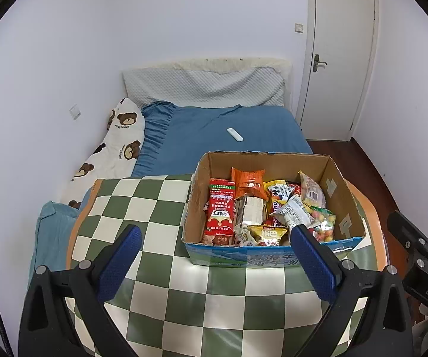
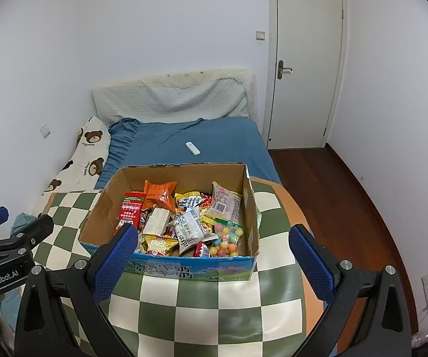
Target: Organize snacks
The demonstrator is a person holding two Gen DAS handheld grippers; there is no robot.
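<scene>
We held the left gripper (image 1: 215, 239) above the checkered tabletop (image 1: 154, 208), its jaws spread wide and holding nothing, pointing at the near left corner of the cardboard box (image 1: 344, 196). The right gripper (image 2: 214, 239) hovered beside it, also spread wide and empty, and it faced the front wall of the box. The box stood on the tabletop near the bed (image 2: 214, 139), open on top and full of mixed snack packets (image 2: 184, 223), red, orange, yellow and silver.
</scene>
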